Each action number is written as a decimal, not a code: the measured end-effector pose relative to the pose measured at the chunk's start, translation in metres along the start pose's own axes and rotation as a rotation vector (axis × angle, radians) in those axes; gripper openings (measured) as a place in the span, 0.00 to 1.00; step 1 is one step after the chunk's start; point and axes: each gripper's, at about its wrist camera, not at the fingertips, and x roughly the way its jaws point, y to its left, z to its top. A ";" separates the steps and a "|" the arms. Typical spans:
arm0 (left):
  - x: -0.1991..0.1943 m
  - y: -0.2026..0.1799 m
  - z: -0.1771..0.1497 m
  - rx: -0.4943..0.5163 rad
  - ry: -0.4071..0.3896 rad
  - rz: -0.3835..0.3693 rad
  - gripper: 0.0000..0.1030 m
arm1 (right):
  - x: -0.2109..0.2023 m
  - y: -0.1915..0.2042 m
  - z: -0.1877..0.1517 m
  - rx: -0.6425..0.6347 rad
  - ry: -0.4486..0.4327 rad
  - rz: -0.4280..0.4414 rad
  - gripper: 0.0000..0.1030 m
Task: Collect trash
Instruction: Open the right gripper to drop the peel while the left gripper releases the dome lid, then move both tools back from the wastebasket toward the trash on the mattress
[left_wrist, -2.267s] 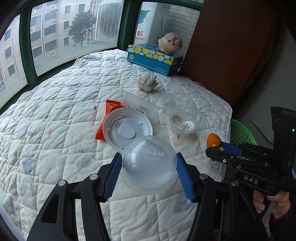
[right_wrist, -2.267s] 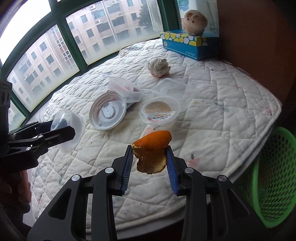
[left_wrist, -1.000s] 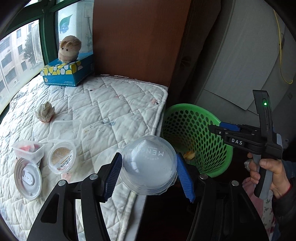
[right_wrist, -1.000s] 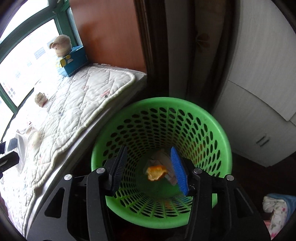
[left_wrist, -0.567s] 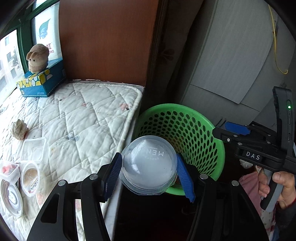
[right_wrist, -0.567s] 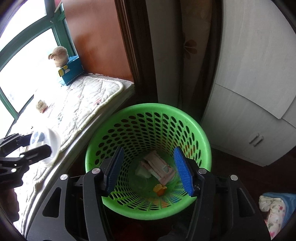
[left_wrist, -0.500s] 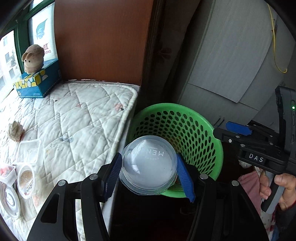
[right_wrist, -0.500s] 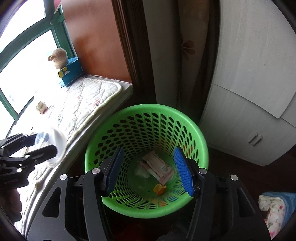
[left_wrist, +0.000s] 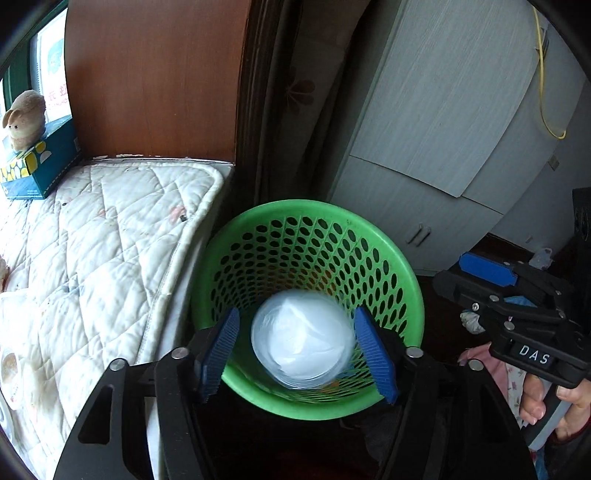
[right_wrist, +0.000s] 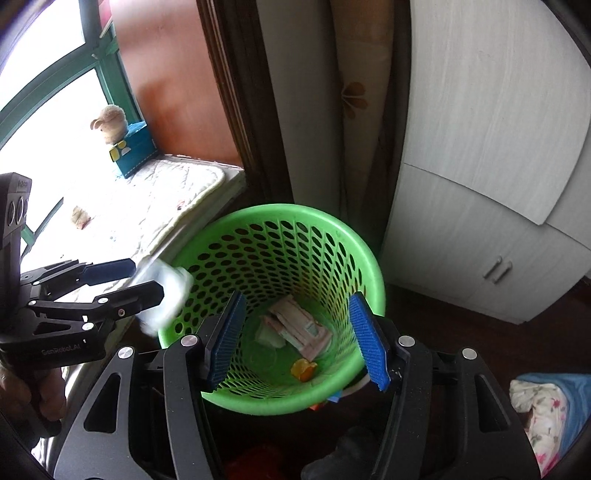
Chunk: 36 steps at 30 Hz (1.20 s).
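The white quilted mattress (left_wrist: 92, 258) lies just beside the round green perforated plastic basket (left_wrist: 402, 291), which stands on the dark floor between that mattress and the pale grey cupboard (right_wrist: 480, 184). On the far end of the mattress from the basket sits a blue and yellow tissue box (left_wrist: 37, 166) with a small beige plush toy (left_wrist: 24, 118) on top. The left gripper (left_wrist: 301, 345) hangs over the basket's near rim, its blue pads (left_wrist: 218, 350) having just spread wider, and the clear domed plastic lid (left_wrist: 303, 338), blurred, sits between them with a gap showing on each side. The right gripper (right_wrist: 295, 339) is held above the basket as well, its jaws parted and having just been opening, with nothing between them. Down on the basket's floor lie a crumpled pinkish wrapper (right_wrist: 299, 326) and, just beside it, a small piece of orange peel (right_wrist: 303, 369).
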 end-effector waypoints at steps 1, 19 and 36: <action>-0.001 -0.001 0.000 -0.001 -0.004 -0.008 0.66 | 0.000 -0.001 -0.001 0.002 0.002 0.002 0.57; -0.068 0.055 -0.034 -0.065 -0.076 0.164 0.78 | -0.001 0.043 -0.007 -0.054 0.004 0.079 0.67; -0.147 0.200 -0.094 -0.288 -0.133 0.421 0.85 | 0.010 0.144 0.000 -0.195 0.017 0.180 0.72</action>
